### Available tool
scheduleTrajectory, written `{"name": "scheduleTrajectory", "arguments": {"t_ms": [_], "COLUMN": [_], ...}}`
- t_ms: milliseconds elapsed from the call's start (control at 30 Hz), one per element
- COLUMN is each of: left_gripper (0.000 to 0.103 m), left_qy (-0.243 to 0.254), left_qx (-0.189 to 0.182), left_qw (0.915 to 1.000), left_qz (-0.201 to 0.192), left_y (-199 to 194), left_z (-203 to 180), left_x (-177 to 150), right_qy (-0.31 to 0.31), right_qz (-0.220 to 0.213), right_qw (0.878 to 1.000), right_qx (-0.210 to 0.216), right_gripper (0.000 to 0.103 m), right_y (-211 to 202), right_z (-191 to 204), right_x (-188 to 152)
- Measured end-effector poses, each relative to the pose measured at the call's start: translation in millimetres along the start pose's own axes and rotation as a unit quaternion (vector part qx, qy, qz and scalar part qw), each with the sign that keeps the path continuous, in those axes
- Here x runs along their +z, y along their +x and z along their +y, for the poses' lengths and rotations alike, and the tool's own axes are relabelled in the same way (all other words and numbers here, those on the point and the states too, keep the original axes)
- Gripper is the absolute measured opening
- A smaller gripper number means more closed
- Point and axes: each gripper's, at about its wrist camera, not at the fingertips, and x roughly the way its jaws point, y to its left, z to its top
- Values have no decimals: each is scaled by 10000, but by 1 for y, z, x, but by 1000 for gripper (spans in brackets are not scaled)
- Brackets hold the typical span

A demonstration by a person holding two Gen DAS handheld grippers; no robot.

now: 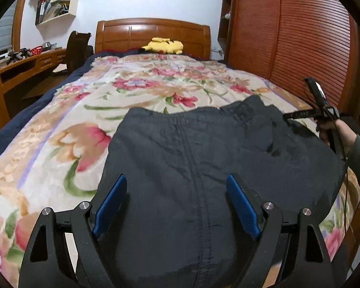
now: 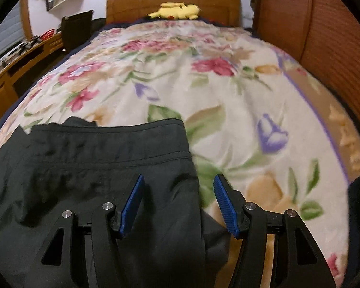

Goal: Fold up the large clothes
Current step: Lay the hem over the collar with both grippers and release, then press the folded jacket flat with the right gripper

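Dark trousers (image 1: pixel 204 148) lie flat on the floral blanket (image 1: pixel 88 110) covering the bed, waistband toward the headboard (image 1: pixel 153 33). Left tool (image 1: pixel 177 204) hovers over the seam, fingers apart, empty. Right tool (image 2: pixel 178 204) straddles the trousers' right edge, fingers likewise apart.

We see a dark pair of trousers (image 1: pixel 204 148) spread flat on a floral blanket (image 1: pixel 136 88) that covers the bed, its long seam running away from us. Our left gripper (image 1: pixel 177 188) hangs above the near part of the cloth, its blue pads (image 1: pixel 112 201) wide apart with nothing between them. At the right edge our right hand (image 1: pixel 333 129) holds the right gripper (image 1: pixel 300 114), whose tip reaches the far right corner of the trousers; we cannot tell how its jaws stand. A yellow plush toy (image 1: pixel 164 45) lies against the wooden headboard (image 1: pixel 153 33). A desk (image 1: pixel 24 64) runs along the left wall, a slatted wardrobe (image 1: pixel 288 36) along the right.
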Motion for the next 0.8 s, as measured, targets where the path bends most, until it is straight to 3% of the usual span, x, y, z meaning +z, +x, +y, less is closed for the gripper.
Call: {"name": "scheduleTrajectory", "arguments": {"t_ms": [167, 200, 233, 300, 333, 433, 533, 567, 700, 767, 800], "left_gripper": [86, 86, 86, 86, 86, 86, 86, 86, 86, 86, 86], "left_qy": [-73, -86, -83, -43, -3, 58, 53, 50, 10, -12, -11], "left_qx": [-53, -51, -51, -43, -29, 45, 77, 87, 69, 62, 68], "left_qw": [9999, 9999, 9999, 9999, 9999, 9996, 9995, 9995, 9995, 9995, 9995], "left_qz": [81, 90, 99, 122, 153, 271, 291, 291, 319, 310, 306], "left_y": [5, 6, 6, 8, 10, 17, 17, 17, 17, 16, 16], "left_z": [5, 6, 5, 4, 2, 0, 0, 0, 1, 2, 2], "left_x": [-3, -3, -3, -3, -4, -6, -7, -7, -8, -8, -8], "right_qy": [109, 64, -30, -346, -553, -868, -554, -341, -287, -402, -466], "right_qz": [251, 273, 314, 399, 403, 12, -429, -421, -35, -25, -115], "right_qw": [9996, 9996, 9994, 9985, 9976, 9962, 9942, 9929, 9939, 9910, 9898], "right_qx": [49, 74, 165, 143, 46, -105, -812, -1056, -1061, -1276, -1338], "right_gripper": [62, 54, 29, 13, 10, 6, 5, 5, 6, 18, 29], "right_y": [25, 28, 30, 36, 37, 26, 13, 14, 28, 25, 20], "right_z": [-5, -3, 2, 16, 24, 32, 22, 14, 8, 17, 22], "right_x": [14, 15, 16, 17, 18, 20, 28, 31, 29, 29, 29]}}
